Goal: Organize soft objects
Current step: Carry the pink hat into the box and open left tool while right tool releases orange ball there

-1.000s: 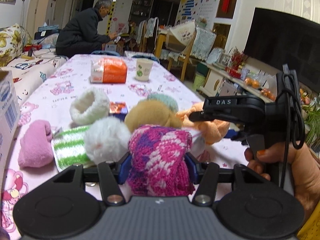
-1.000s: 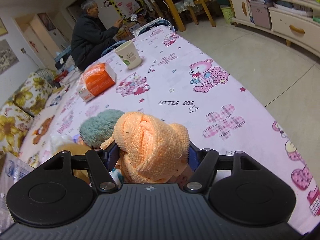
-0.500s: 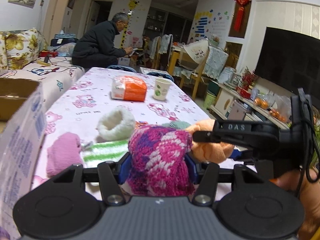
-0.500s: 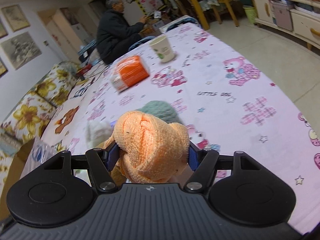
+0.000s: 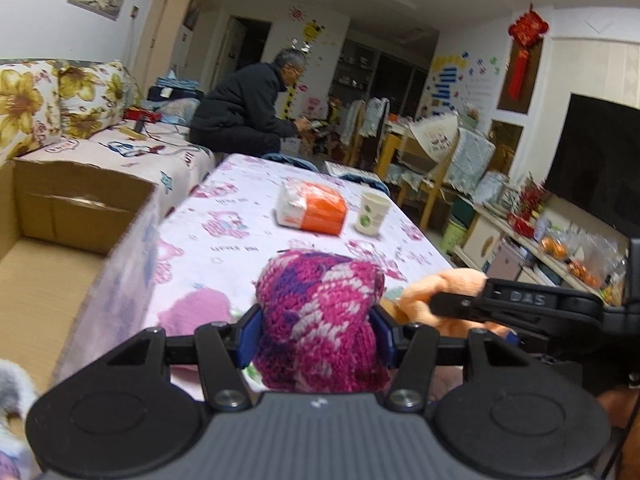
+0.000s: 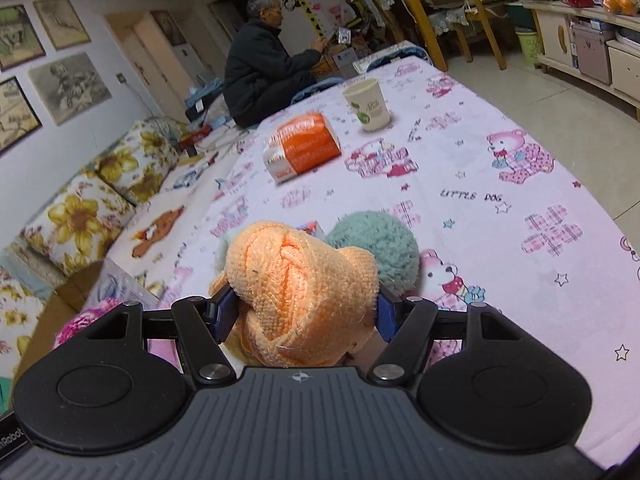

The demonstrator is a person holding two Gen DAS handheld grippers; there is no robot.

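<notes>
Left wrist view: the left gripper point(image 5: 318, 334) is held level above the near end of the table, its blue fingers point(image 5: 247, 334) pinching a magenta, purple and white knitted ball point(image 5: 320, 316) from both sides. Just to its right, the right gripper point(image 5: 472, 306) extends leftward, its fingers closed on a peach terry-cloth bundle point(image 5: 444, 282). To the left stands an open brown cardboard box point(image 5: 80, 216), its printed wall beside the left gripper. A pale pink plush item point(image 5: 196, 308) lies on the pink cartoon-print tablecloth point(image 5: 240, 220) between the box and the knitted ball. Farther off rest an orange-and-white tissue pack point(image 5: 314, 208) and a white paper cup point(image 5: 372, 214). A seated person in a dark jacket point(image 5: 248, 108) is beyond the far table end.

Right wrist view: the right gripper point(image 6: 300, 314) points along the table, tilted slightly down. The peach bundle point(image 6: 298, 288) fills the gap between its blue fingers point(image 6: 222, 312). A teal fluffy ball point(image 6: 374, 248) lies on the tablecloth point(image 6: 500, 184) just beyond it. The tissue pack point(image 6: 302, 148) and cup point(image 6: 368, 104) sit well beyond.
</notes>
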